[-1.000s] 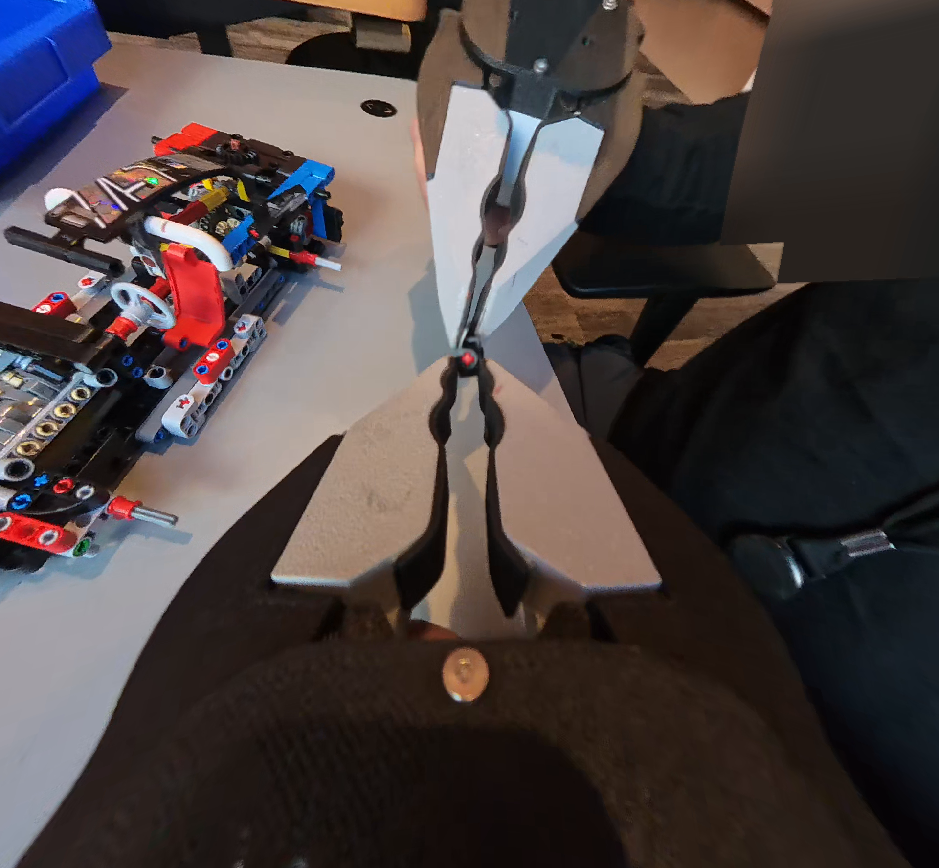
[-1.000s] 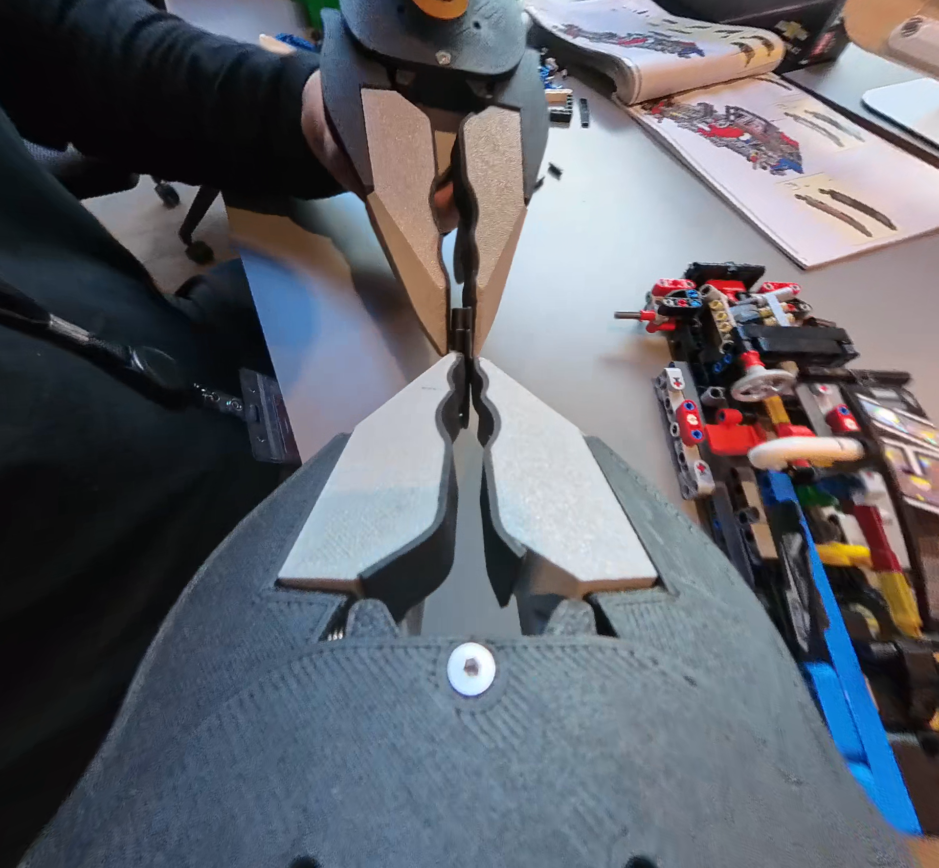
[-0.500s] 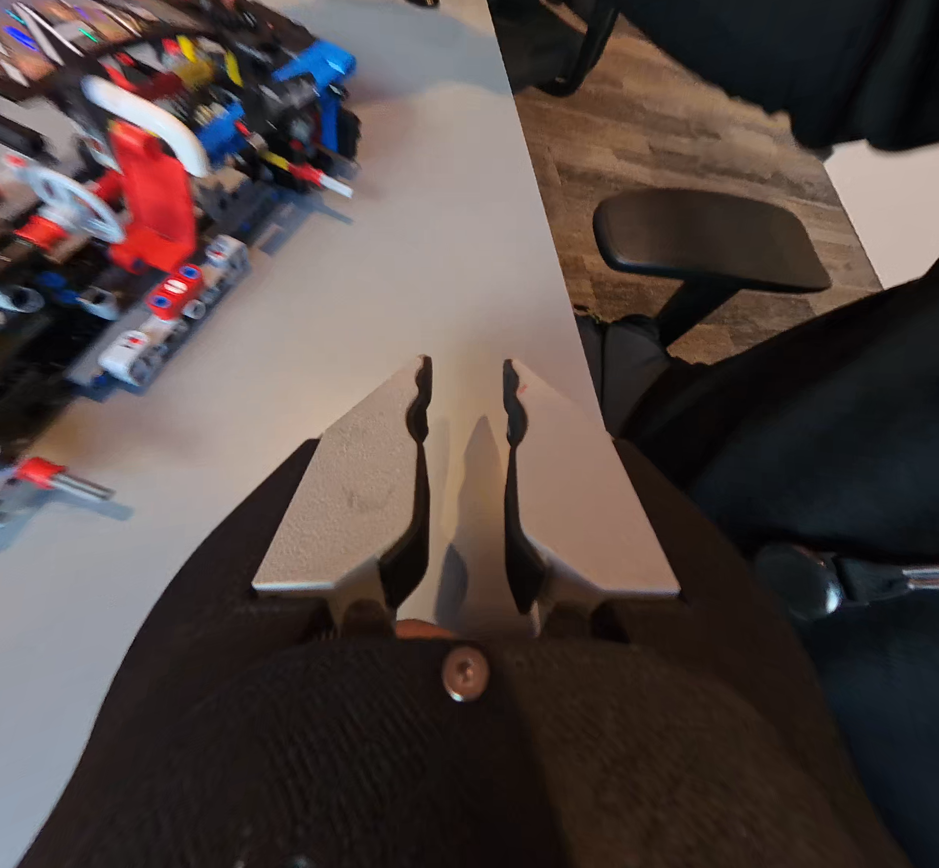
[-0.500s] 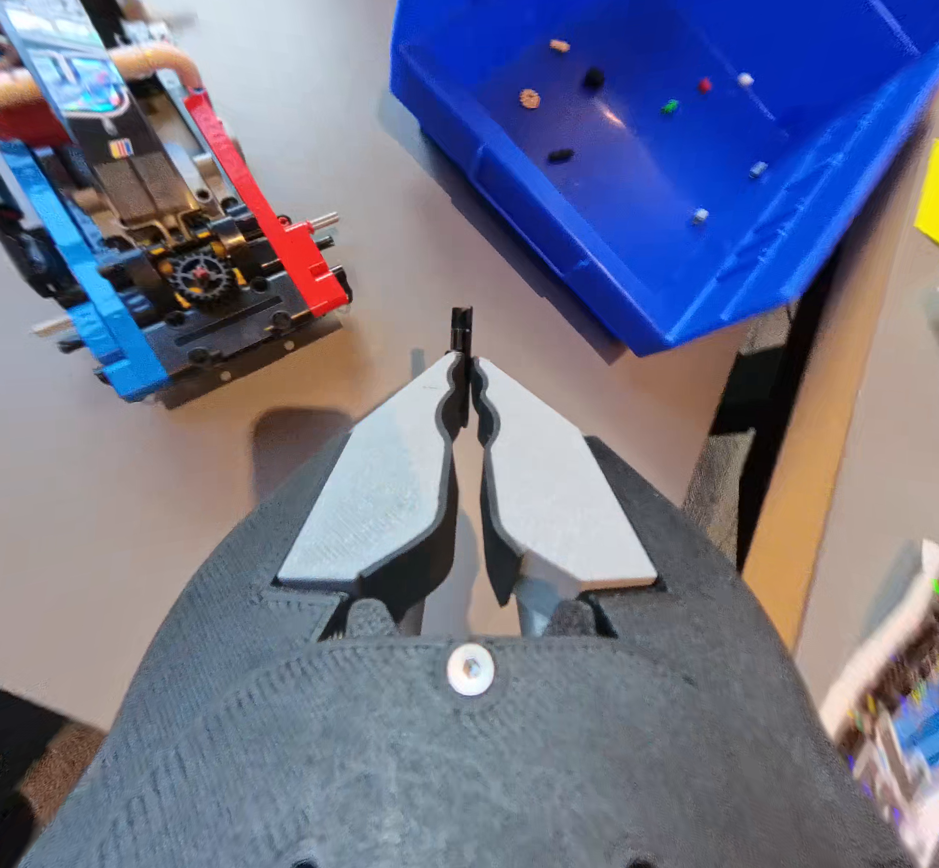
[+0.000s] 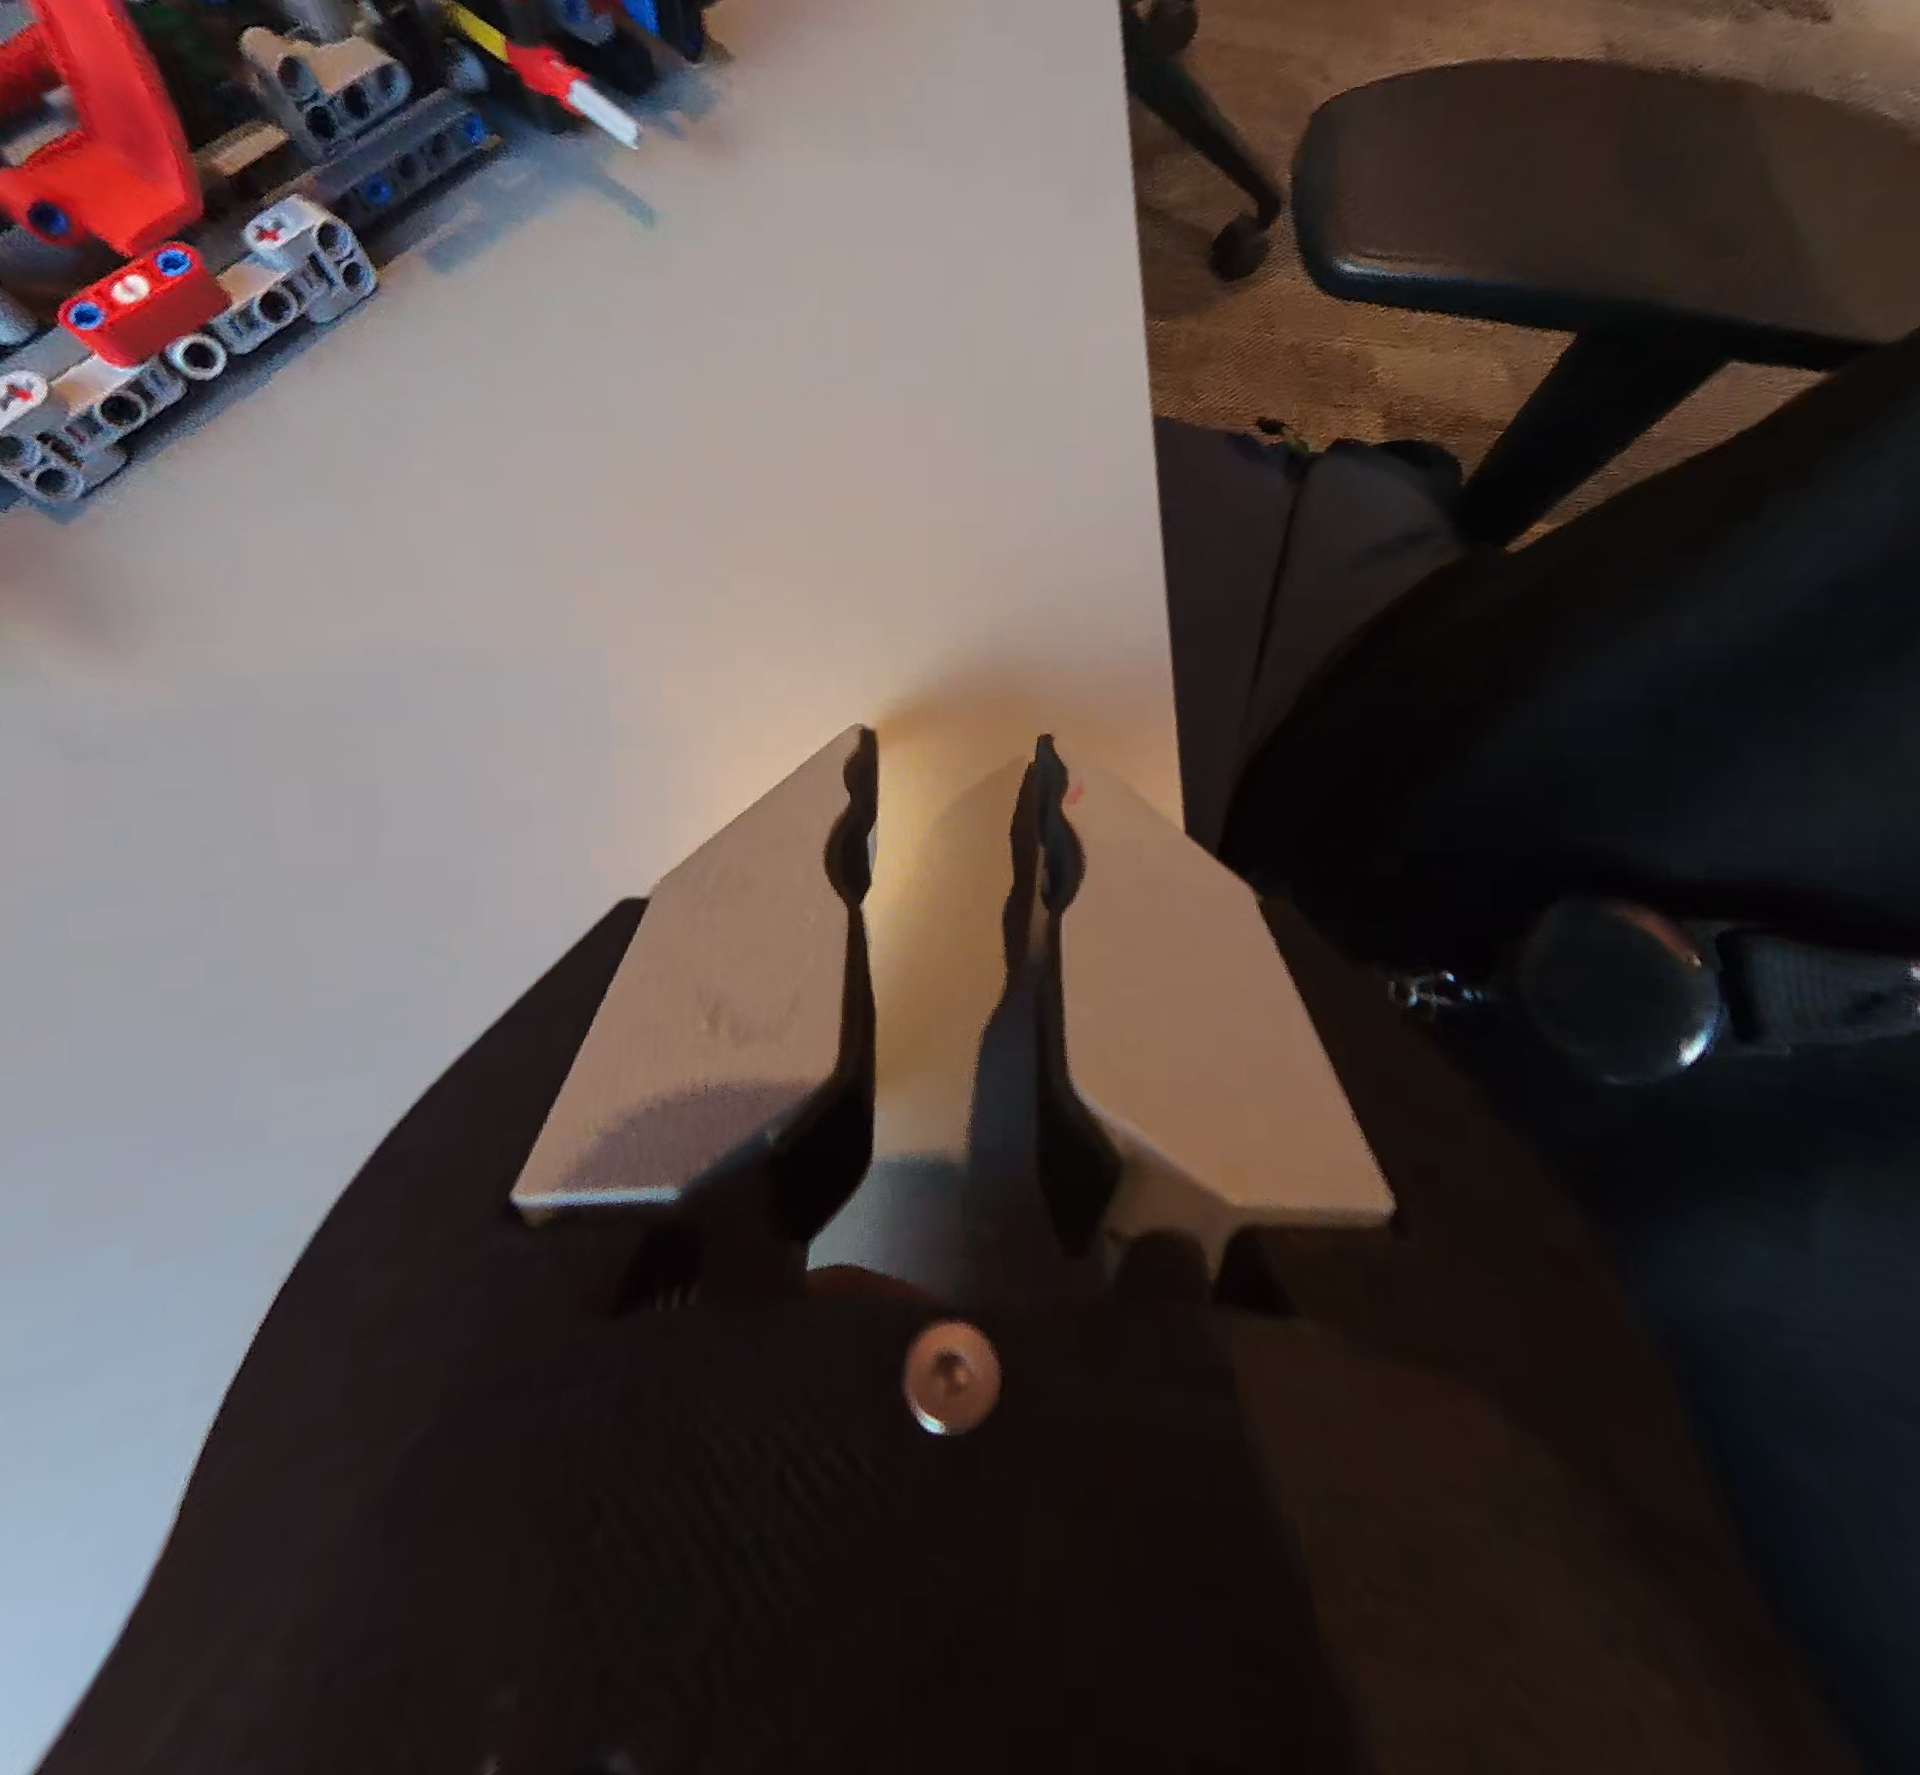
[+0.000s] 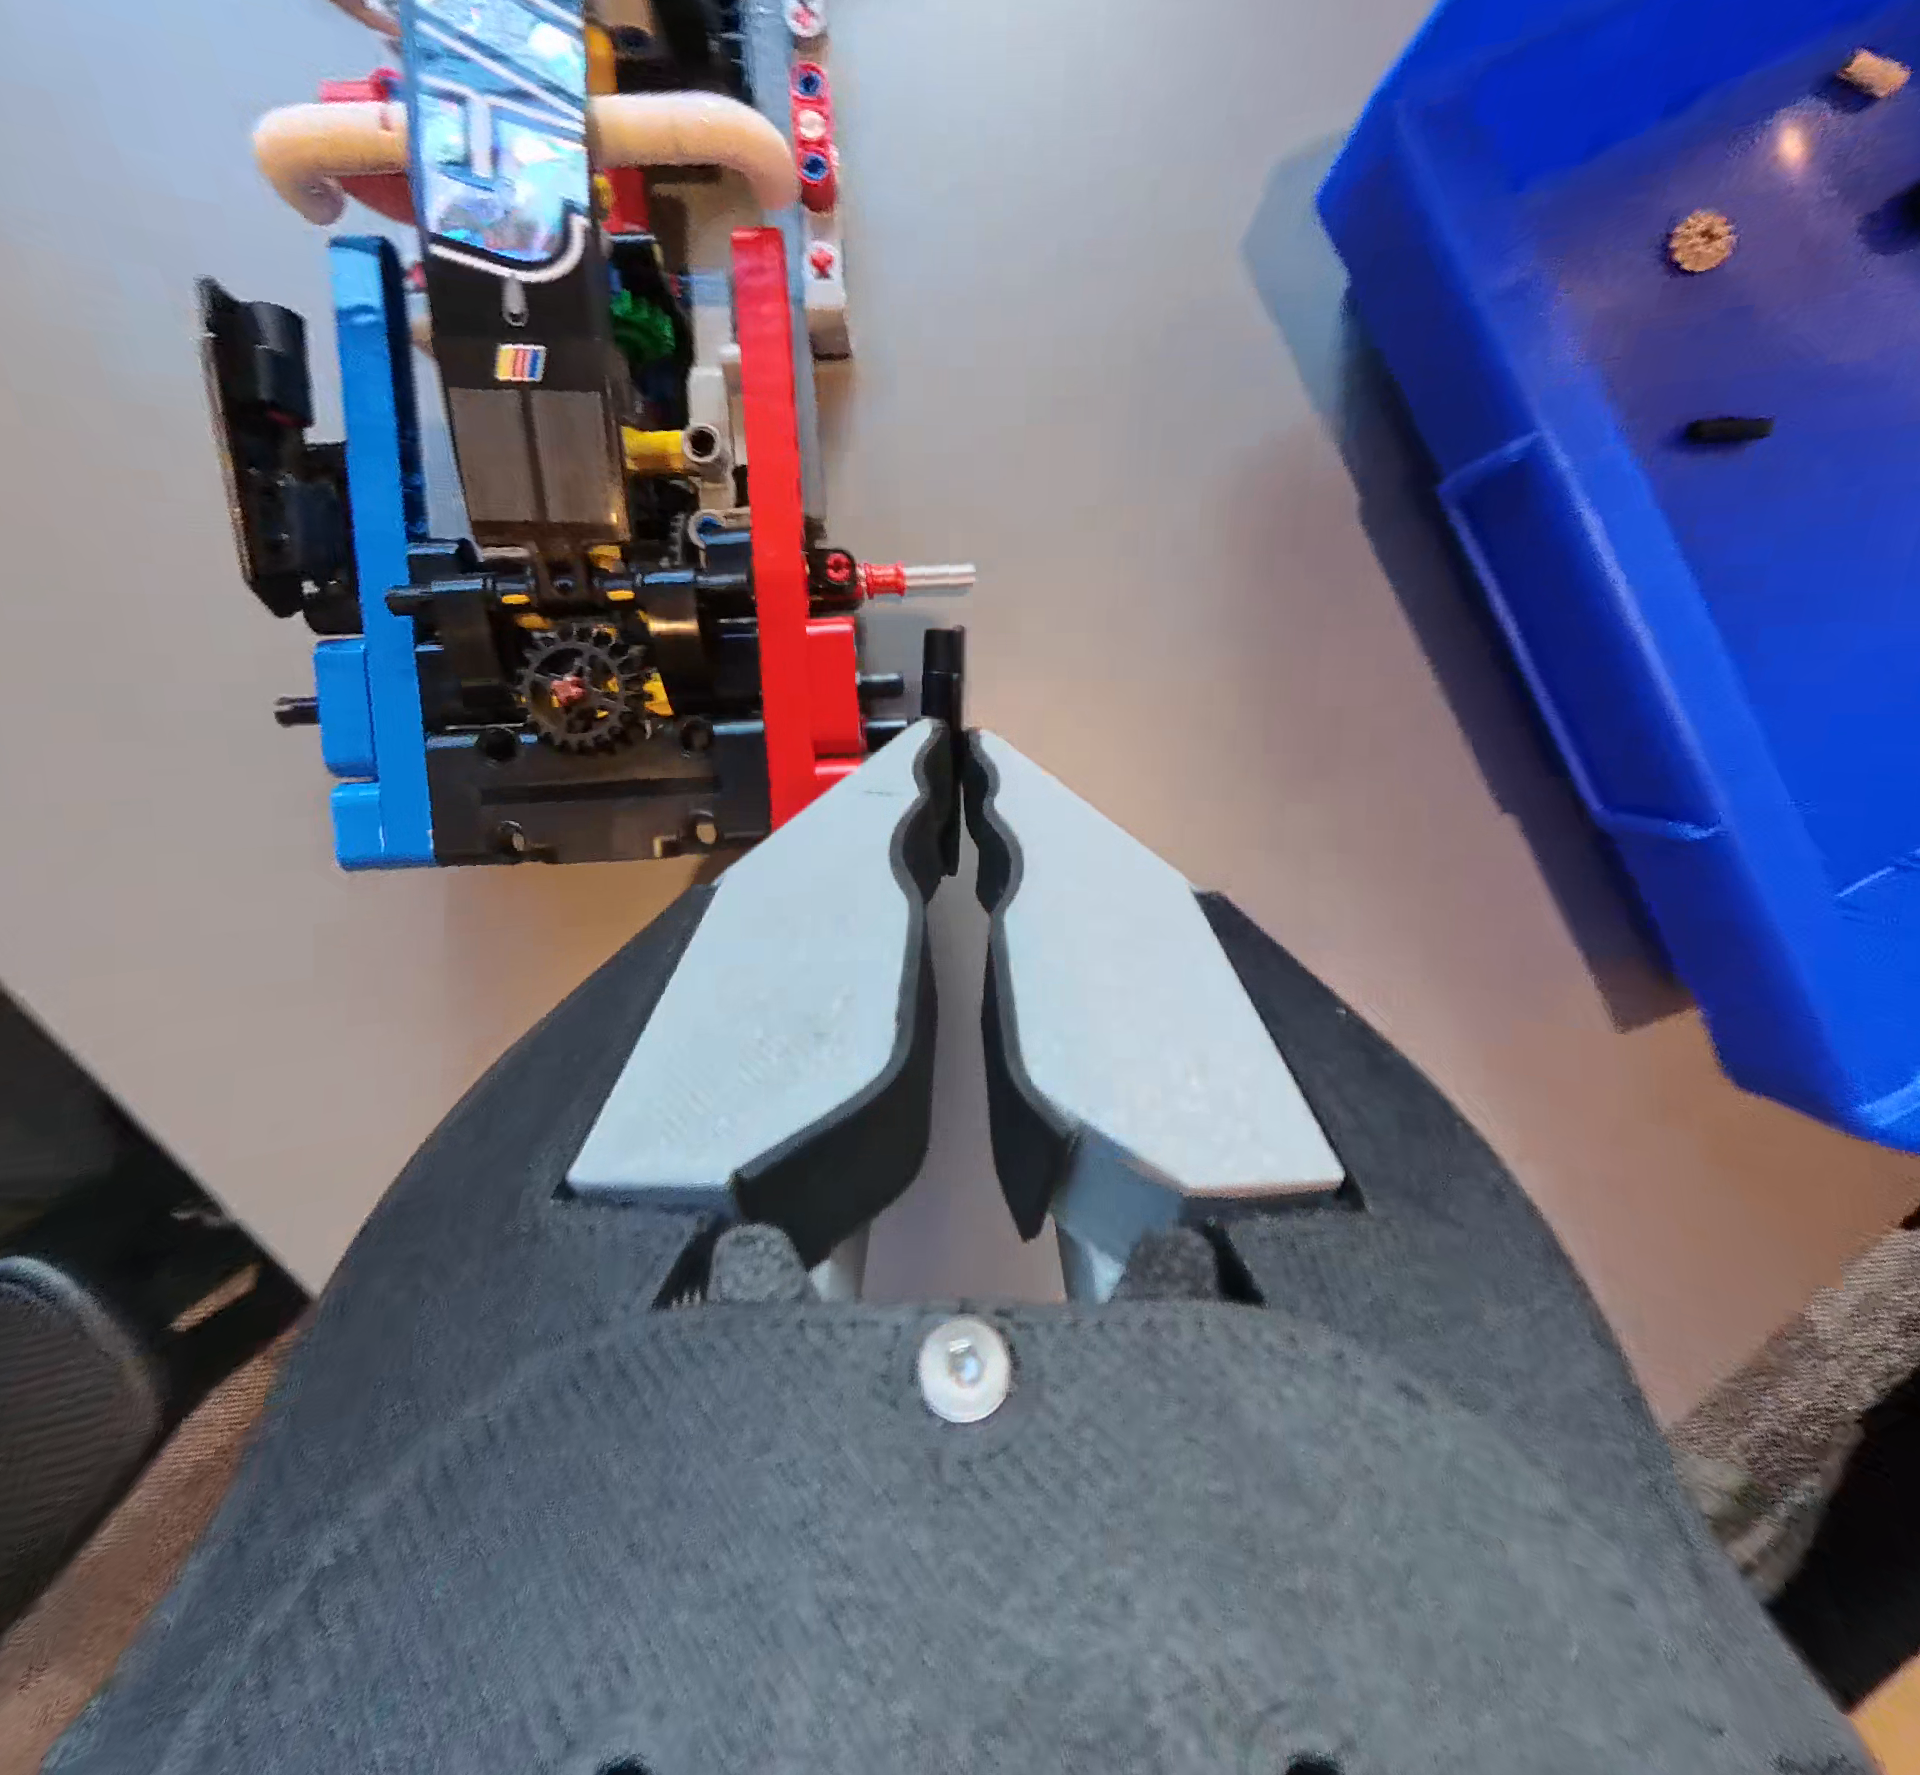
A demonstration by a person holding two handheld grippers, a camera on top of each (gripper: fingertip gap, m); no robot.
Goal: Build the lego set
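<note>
In the left wrist view, the left gripper (image 5: 954,749) is released: its two grey fingers stand apart with bare surface between them and nothing held. It hovers over the pale grey worktop (image 5: 623,582) close to the worktop's right edge. The partly built lego vehicle of red, blue, grey and black pieces (image 5: 260,115) sits on the worktop at upper left, well apart from the gripper. A black padded chair armrest (image 5: 1600,198) shows beyond the edge at upper right. In the right wrist view, the right gripper (image 6: 951,738) is clenched on a small black lego pin (image 6: 943,676), which projects forward past the fingertips. The pin lies just beside the red side beam (image 6: 774,499) at the near end of the vehicle; contact cannot be determined. A blue plastic bin (image 6: 1558,530) holding a few small loose pieces stands on the worktop at right.
</note>
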